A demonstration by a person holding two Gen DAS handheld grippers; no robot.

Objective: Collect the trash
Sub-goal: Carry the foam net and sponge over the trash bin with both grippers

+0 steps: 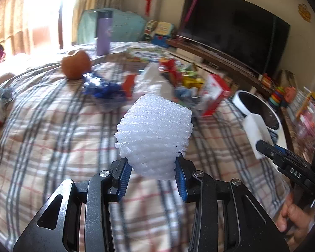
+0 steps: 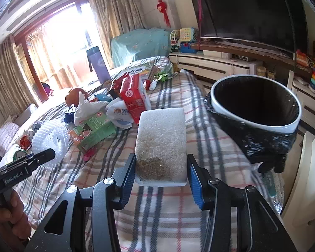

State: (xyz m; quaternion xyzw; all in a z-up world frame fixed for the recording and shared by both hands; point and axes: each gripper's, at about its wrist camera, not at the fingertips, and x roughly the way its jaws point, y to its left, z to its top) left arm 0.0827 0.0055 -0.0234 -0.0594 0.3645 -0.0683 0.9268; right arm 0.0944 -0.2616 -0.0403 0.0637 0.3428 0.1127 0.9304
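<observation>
My left gripper (image 1: 152, 175) is shut on a white foam fruit net (image 1: 155, 134) and holds it above the plaid table cloth (image 1: 52, 138). The net also shows in the right wrist view (image 2: 50, 138). My right gripper (image 2: 161, 178) is shut on a white foam block (image 2: 161, 140) with a brown stain at its near end. The block also shows in the left wrist view (image 1: 255, 132). A white-rimmed trash bin (image 2: 256, 107) with a black liner stands at the table's right edge, just right of the block. It also shows in the left wrist view (image 1: 260, 109).
A pile of trash lies mid-table: a red and white carton (image 2: 134, 96), a green box (image 2: 94, 130), a white plastic bag (image 2: 88, 107), blue wrappers (image 1: 103, 88). An apple (image 1: 76, 64) and a purple bottle (image 1: 104, 34) stand farther back. A TV (image 2: 250, 10) on a cabinet is behind.
</observation>
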